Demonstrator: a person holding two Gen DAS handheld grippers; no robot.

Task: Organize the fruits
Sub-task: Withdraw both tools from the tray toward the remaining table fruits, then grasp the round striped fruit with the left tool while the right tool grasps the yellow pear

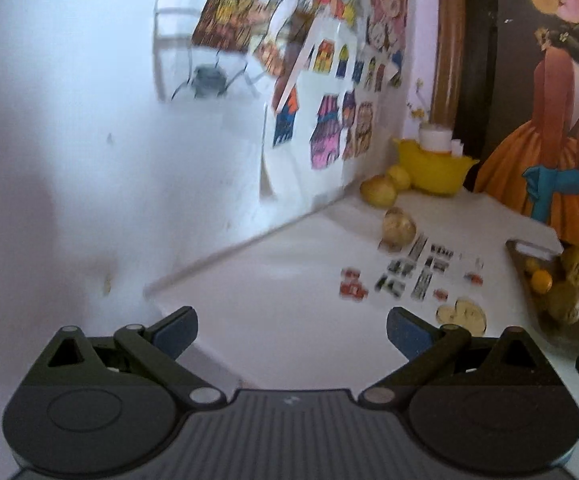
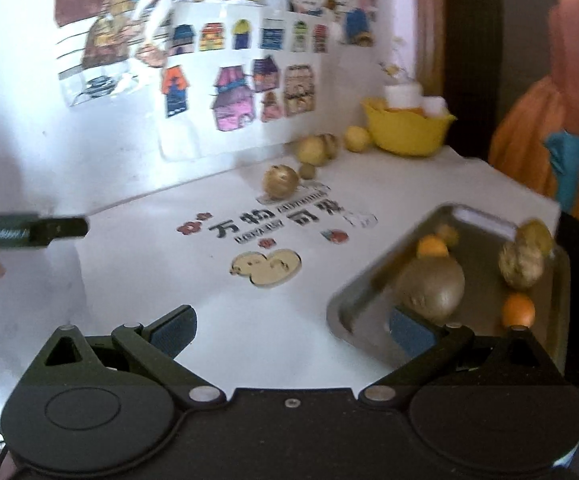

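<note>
A metal tray (image 2: 353,296) at the table's right holds several fruits: a large brown one (image 2: 431,286), a netted melon (image 2: 523,266), two small oranges (image 2: 518,309). The same tray (image 1: 529,276) shows at the right in the left wrist view. Loose fruits lie near the far wall: a golden-brown one (image 2: 280,181), a yellow one (image 2: 312,149) and a lemon (image 2: 356,139). My right gripper (image 2: 291,330) is open over the white table beside the tray's near corner, nothing between its fingers. My left gripper (image 1: 291,332) is open above the table's left edge, likewise holding nothing.
A yellow bowl (image 2: 407,128) with white containers stands in the far corner. Coloured drawings (image 2: 245,80) cover the wall behind. The white table (image 2: 149,264) carries printed stickers (image 2: 265,266). The left gripper's body (image 2: 29,232) shows at the left. A painting (image 1: 557,120) leans at right.
</note>
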